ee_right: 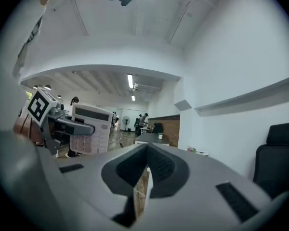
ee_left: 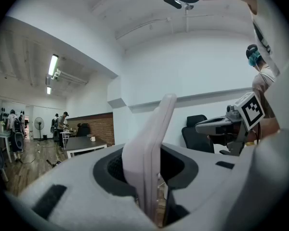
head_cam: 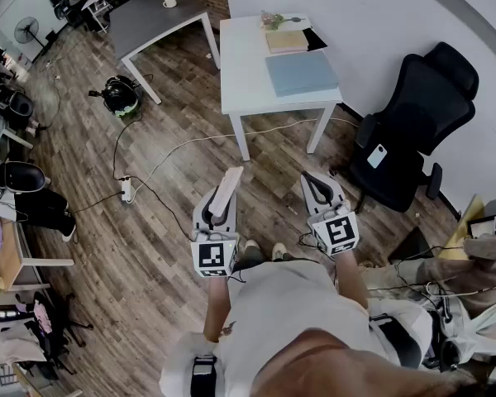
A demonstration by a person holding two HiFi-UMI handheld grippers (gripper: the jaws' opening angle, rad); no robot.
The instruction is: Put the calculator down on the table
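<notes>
Short of the table (head_cam: pixel 242 66), on its near side and over the floor (head_cam: pixel 149 246), I see both grippers pointing level towards it.

1. Left gripper (head_cam: pixel 217 208): it is below and slightly left of the table's near left leg. I read its fingers as pinching the calculator (ee_left: pixel 152 141), pads pressed on the two flat faces near the lower end.
2. Calculator: it stands on edge in that grip, with its free end reaching out past the fingertips towards the table. It is in the air over the floor and well apart from the table top. From the right gripper view I see its display and keys facing the right gripper.
3. Right gripper (head_cam: pixel 318 188): it is below the table's near right leg, beside the left gripper but not touching it. Its fingers are pressed together with nothing between them.
4. Table top: a blue folder (head_cam: pixel 302 73) lies at the near right, and a tan book (head_cam: pixel 287 41) lies just behind it.
5. Chair (head_cam: pixel 413 118): it is black and stands right of the table, near the wall.
</notes>
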